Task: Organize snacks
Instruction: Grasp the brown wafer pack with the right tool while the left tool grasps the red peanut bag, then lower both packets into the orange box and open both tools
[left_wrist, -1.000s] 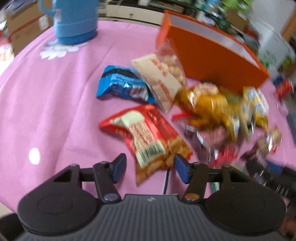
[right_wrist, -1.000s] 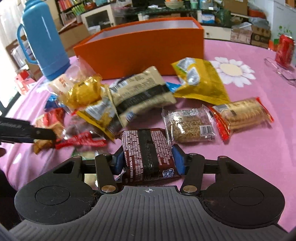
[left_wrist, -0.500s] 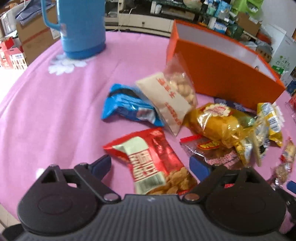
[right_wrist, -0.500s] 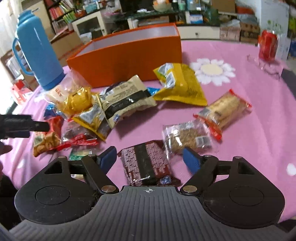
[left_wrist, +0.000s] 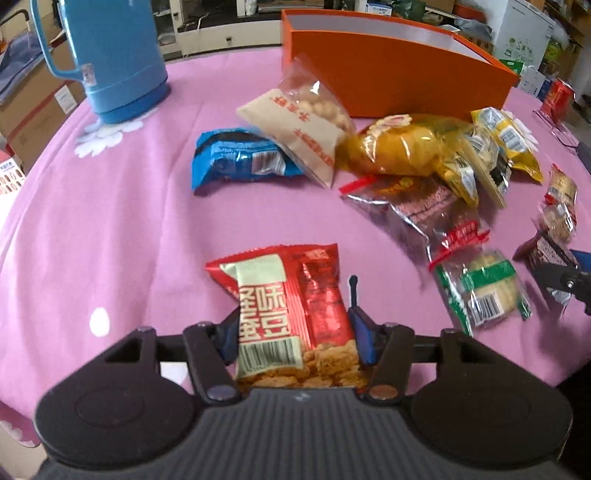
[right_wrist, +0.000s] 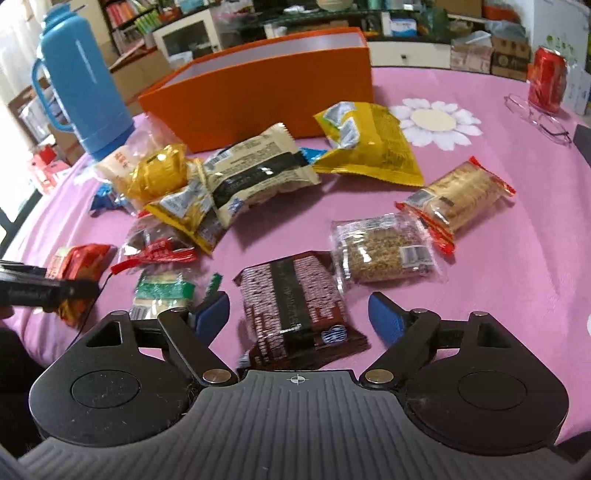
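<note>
My left gripper (left_wrist: 293, 338) is shut on a red snack packet (left_wrist: 291, 306) and holds its lower end; the packet also shows in the right wrist view (right_wrist: 79, 264). My right gripper (right_wrist: 299, 317) is open, its fingers on either side of a dark brown snack bar (right_wrist: 295, 306) lying on the pink cloth. An open orange box (left_wrist: 391, 85) stands at the back of the table; it also shows in the right wrist view (right_wrist: 266, 96). Several other snack packets lie loose in front of it.
A blue thermos (left_wrist: 107, 59) stands at the back left, and it shows in the right wrist view (right_wrist: 81, 96). A red can (right_wrist: 546, 83) and glasses (right_wrist: 543, 118) sit at the back right. A green-wrapped cake (left_wrist: 484, 291) lies between the grippers.
My left gripper opened, then shut on the red packet. My right gripper let go of the brown bar and opened wide around it.
</note>
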